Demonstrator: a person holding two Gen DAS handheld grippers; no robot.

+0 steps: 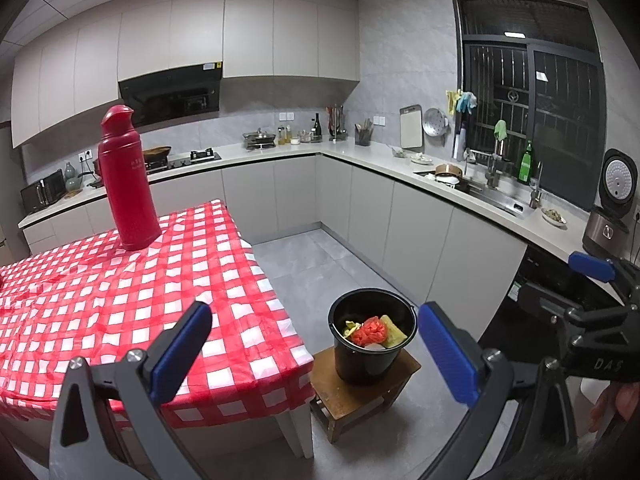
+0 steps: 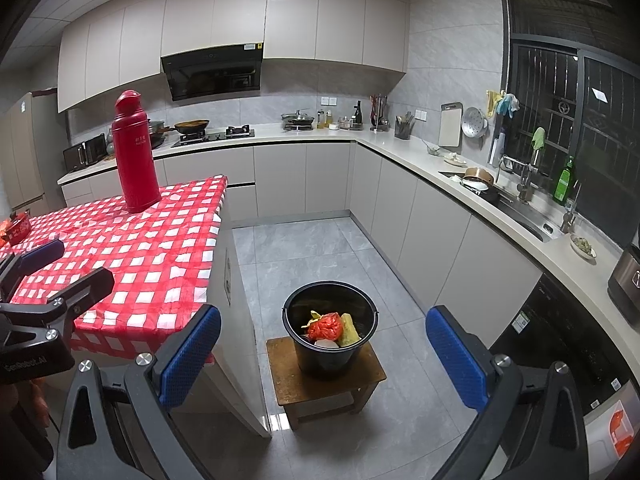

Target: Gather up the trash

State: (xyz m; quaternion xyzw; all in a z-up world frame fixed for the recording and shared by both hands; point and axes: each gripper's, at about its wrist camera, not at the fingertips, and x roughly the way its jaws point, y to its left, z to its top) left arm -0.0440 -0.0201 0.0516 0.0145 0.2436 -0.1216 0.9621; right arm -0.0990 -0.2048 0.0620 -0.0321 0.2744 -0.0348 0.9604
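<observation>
Both the left gripper [image 1: 314, 350] and the right gripper [image 2: 323, 354] stand wide and hold nothing. Just beyond them the black bucket [image 2: 330, 336] sits on a low wooden stool [image 2: 288, 376], right of the checked surface [image 1: 120, 280], with crumpled trash [image 2: 326, 330] inside. The surface shows only a red flask [image 1: 126, 178], so collecting seems nearly done.

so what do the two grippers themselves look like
Both match: the left gripper and right gripper have black angular arms with silver bolts and flat blue textured pads. The left body shows "GenRobot.AI" lettering in the right view; the right's shows "DAS".
</observation>
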